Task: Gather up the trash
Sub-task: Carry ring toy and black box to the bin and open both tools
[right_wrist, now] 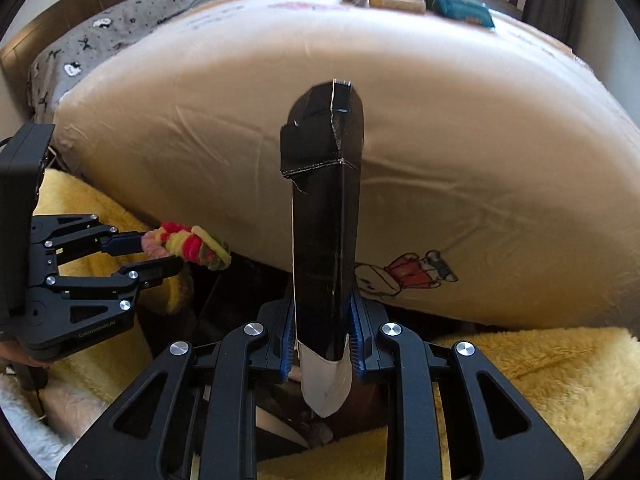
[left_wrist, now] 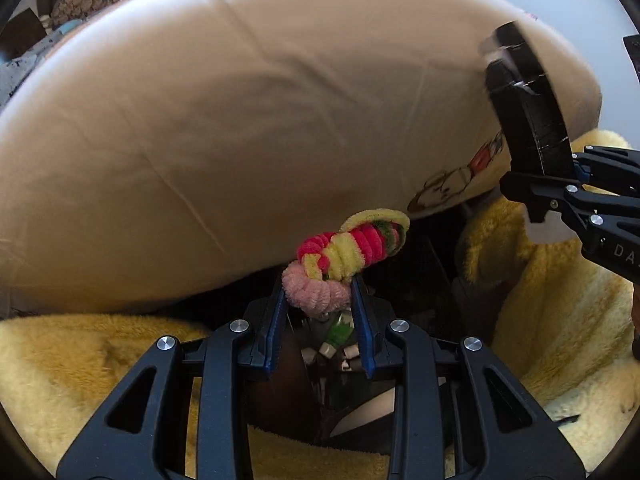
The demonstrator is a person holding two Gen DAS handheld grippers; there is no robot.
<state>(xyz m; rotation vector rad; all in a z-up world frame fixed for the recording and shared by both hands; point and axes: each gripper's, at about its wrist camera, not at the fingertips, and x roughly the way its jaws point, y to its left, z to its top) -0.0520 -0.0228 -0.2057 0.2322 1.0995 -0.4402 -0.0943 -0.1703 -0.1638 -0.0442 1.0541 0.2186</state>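
**A:** Trash here is two pieces, far as I can see. One is a bundle of fuzzy chenille loops [left_wrist: 344,256], red, pale yellow and pink with a bit of green at the far end, all twisted up together. The left hand-held gripper [left_wrist: 320,292] is clamped on the pink end of it, and the rest pokes out past the fingertips. The other is a flattened black carton [right_wrist: 324,220], long and narrow, creased and torn near the top, white on the inside where its bottom end shows. The right hand-held gripper [right_wrist: 322,320] is squeezed tight on it low down, so it stands up tall in that view.

**B:** Where is all this, though?

**A:** Both are held up in the air in front of a bed [right_wrist: 480,140] with a cream sheet that has a cartoon print [right_wrist: 404,274] near its lower edge. Below and to the sides is a fluffy yellow blanket [right_wrist: 520,368]. The two pieces are well apart, loops on the left and carton on the right.

**B:** What's down in that dark gap under the grippers?

**A:** Hard to say, honestly. In the left wrist view there's something green and white [left_wrist: 340,332] between the fingers, but it's mostly hidden and I can't tell what it is. The far side of the bed has a few things [right_wrist: 420,0] on it, too small and warped to name. Top of the carton is blurred in the left view too.
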